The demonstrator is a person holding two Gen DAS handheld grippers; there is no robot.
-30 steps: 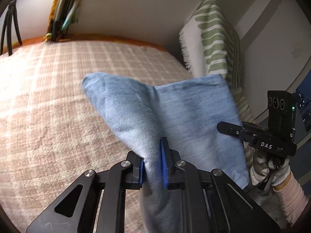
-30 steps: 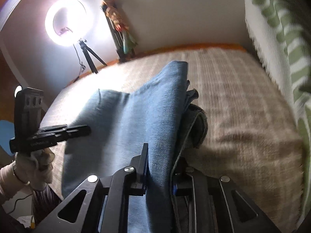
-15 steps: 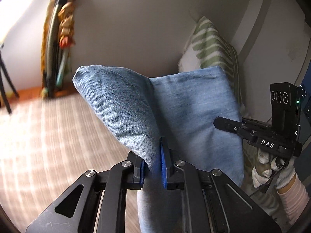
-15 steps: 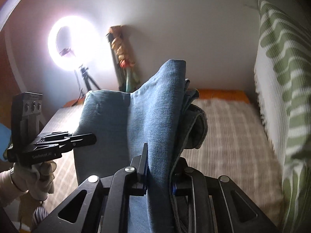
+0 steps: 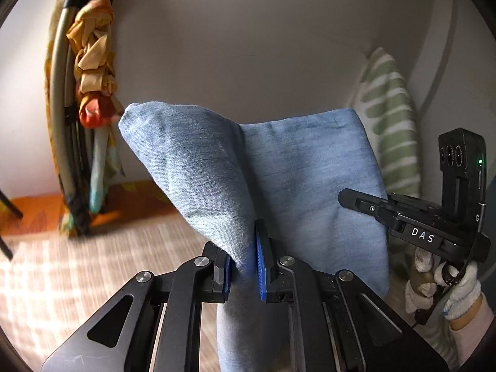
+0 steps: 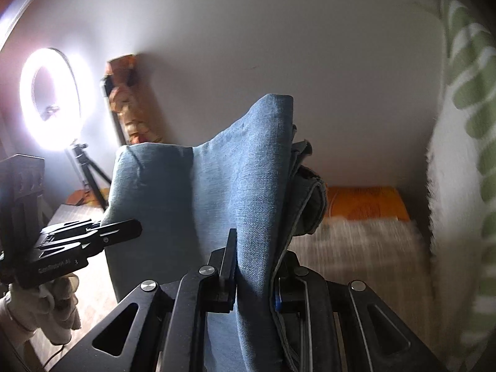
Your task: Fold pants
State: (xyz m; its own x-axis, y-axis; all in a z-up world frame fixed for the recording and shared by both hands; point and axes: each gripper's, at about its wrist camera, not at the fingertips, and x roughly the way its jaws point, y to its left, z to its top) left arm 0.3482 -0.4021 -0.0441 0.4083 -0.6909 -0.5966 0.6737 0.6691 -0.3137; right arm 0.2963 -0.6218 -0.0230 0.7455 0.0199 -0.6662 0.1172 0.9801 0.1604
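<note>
Both the left tool [image 5: 243, 266] and right tool [image 6: 254, 274] clamp the pants [image 5: 279, 179], stretched crosswise between them.

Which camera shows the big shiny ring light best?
The right wrist view. The ring light glows at its left edge on a tripod, behind the pants that the right gripper pinches. The left wrist view does not show the light, only thin dark legs at its left edge.

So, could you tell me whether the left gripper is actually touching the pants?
Touching. The left wrist view shows the left gripper shut on the pants, the blue cloth pinched between its fingers.
</note>
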